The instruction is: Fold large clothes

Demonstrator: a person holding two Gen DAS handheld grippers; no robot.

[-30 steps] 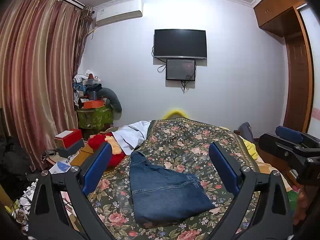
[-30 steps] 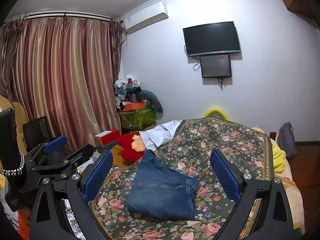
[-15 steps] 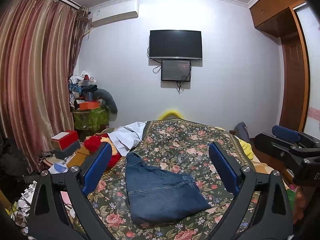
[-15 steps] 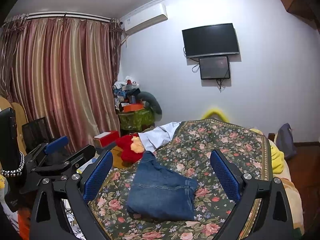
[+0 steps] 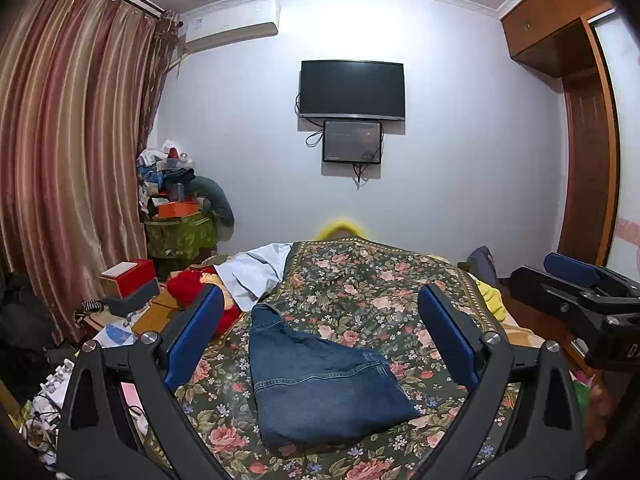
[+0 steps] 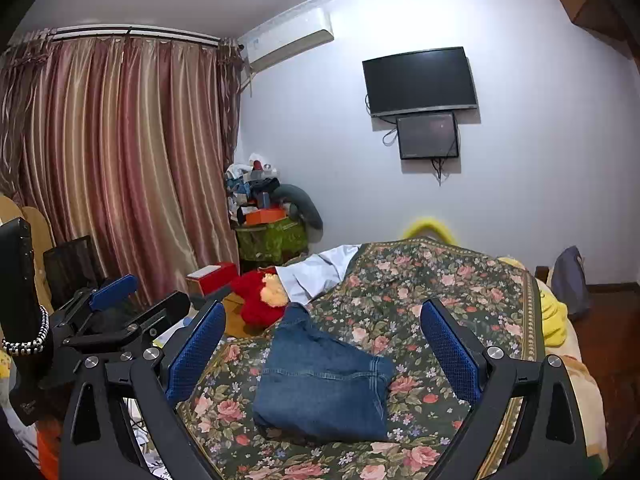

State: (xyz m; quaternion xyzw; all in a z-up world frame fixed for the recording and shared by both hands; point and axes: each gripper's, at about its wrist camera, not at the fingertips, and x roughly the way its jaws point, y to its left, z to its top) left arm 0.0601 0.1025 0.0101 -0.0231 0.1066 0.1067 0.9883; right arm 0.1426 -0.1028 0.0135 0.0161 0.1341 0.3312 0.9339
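Folded blue jeans (image 5: 316,384) lie on the floral bedspread (image 5: 372,288), near its front. They also show in the right wrist view (image 6: 324,388). My left gripper (image 5: 320,340) is open and empty, held above and short of the jeans. My right gripper (image 6: 324,344) is open and empty too, held back from the jeans. The right gripper shows at the right edge of the left wrist view (image 5: 576,292). The left gripper shows at the left of the right wrist view (image 6: 120,304).
A white garment (image 5: 256,272) and a red plush toy (image 5: 192,292) lie at the bed's far left edge. Red boxes (image 5: 128,280) and clutter stand left by the curtain (image 5: 72,160). A TV (image 5: 352,90) hangs on the far wall. A wardrobe (image 5: 584,140) is right.
Both grippers have drifted slightly; the jeans sit a little lower and nearer in the views. The jeans themselves have not moved on the bed.
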